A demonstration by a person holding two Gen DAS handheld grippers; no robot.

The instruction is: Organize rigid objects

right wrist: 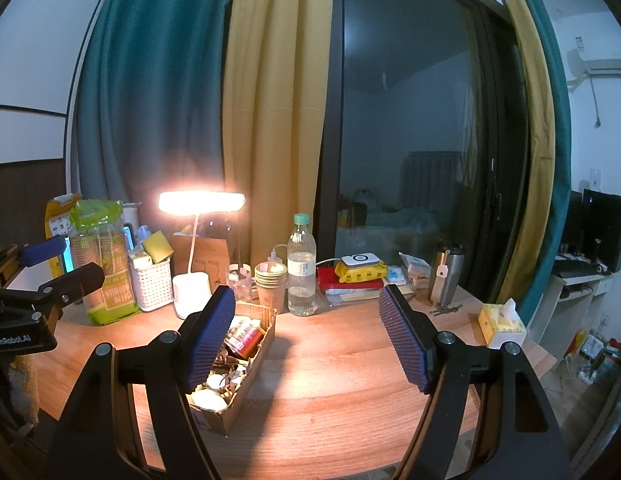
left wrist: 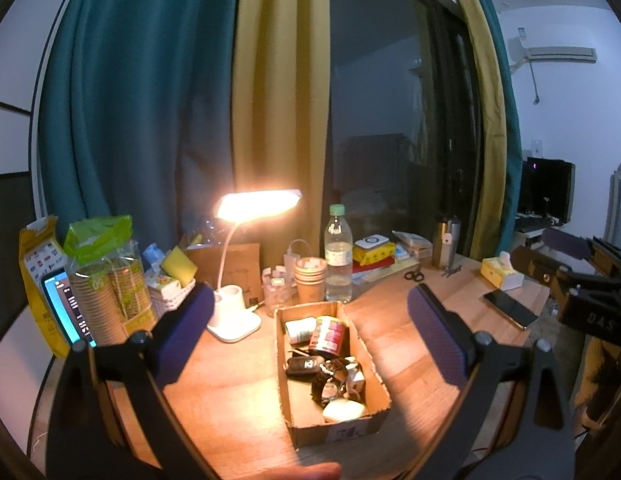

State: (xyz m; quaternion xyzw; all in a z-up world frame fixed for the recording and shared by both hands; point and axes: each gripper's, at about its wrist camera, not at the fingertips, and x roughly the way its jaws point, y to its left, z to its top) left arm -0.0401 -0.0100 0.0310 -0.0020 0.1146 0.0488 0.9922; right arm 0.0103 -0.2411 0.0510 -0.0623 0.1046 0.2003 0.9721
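Note:
An open cardboard box (left wrist: 374,360) stands on the wooden desk (left wrist: 238,412), in front of my left gripper (left wrist: 310,336). It holds a red can (left wrist: 328,334), a car key (left wrist: 304,366), a watch (left wrist: 328,388), a white oval case (left wrist: 344,410) and a small white jar (left wrist: 300,328). My left gripper is open and empty, held above the box. My right gripper (right wrist: 306,336) is open and empty, to the right of the box (right wrist: 246,384), over bare desk (right wrist: 330,392). The red can (right wrist: 244,338) shows there too.
A lit desk lamp (left wrist: 234,320), paper cups (left wrist: 310,280), a water bottle (left wrist: 338,256), a white basket (right wrist: 152,284) and a cup sleeve (right wrist: 106,276) line the back. Scissors (left wrist: 414,275), a thermos (right wrist: 444,276), a tissue box (right wrist: 500,324) and a phone (left wrist: 510,308) lie to the right.

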